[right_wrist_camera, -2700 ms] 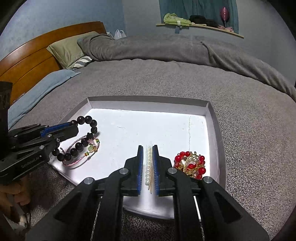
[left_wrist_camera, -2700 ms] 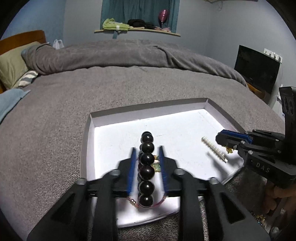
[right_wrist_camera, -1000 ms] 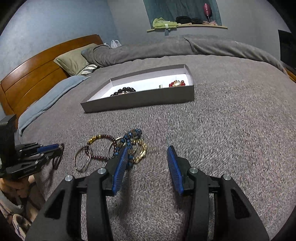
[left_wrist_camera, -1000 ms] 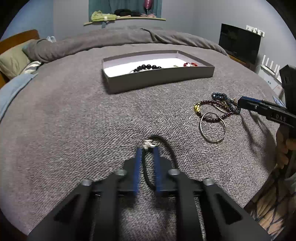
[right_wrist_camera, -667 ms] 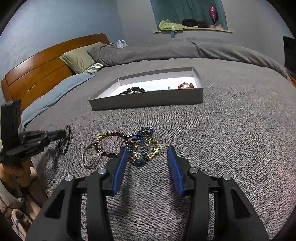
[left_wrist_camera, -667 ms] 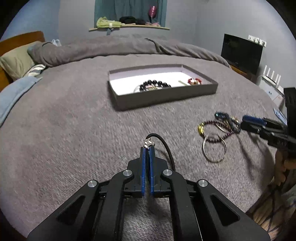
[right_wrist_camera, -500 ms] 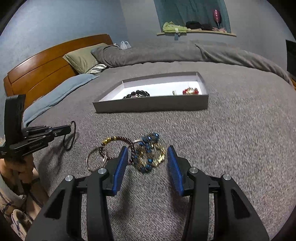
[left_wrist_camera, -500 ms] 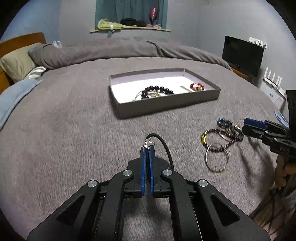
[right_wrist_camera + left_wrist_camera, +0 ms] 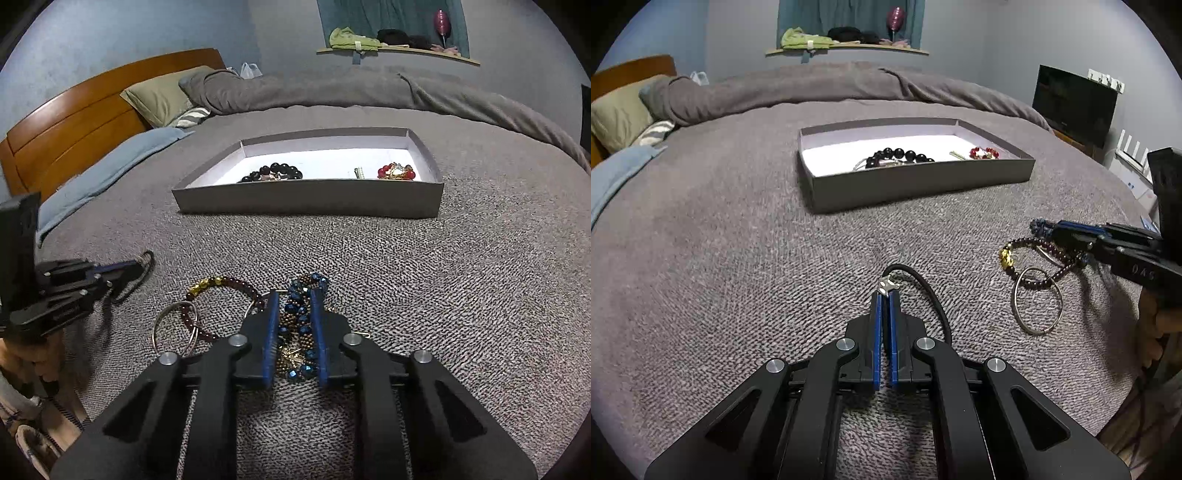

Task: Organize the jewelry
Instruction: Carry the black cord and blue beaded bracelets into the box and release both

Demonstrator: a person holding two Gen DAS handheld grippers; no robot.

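My left gripper point(image 9: 884, 295) is shut on a black cord bracelet point(image 9: 925, 286) with a small silver clasp, held just above the grey bedspread. My right gripper point(image 9: 293, 299) has its jaws closed in around a blue and gold beaded bracelet point(image 9: 303, 295) that lies on the bedspread. Beside it lie a dark red bead bracelet point(image 9: 225, 286) with gold beads and a plain metal ring point(image 9: 173, 328). The grey jewelry tray point(image 9: 912, 184) stands further up the bed and holds a black bead bracelet point(image 9: 901, 155), a red bead piece point(image 9: 982, 152) and a pale stick-like piece point(image 9: 956, 154).
The bed's foot edge runs just below both grippers. Pillows point(image 9: 162, 92) and a wooden headboard point(image 9: 74, 122) are at the far left. A dark screen point(image 9: 1075, 103) stands to the right of the bed. A shelf with clutter point(image 9: 846, 42) hangs on the back wall.
My left gripper has shut on the black cord bracelet and lifted it slightly. My right gripper has moved forward over the blue and gold bracelet and narrowed its jaws around it.
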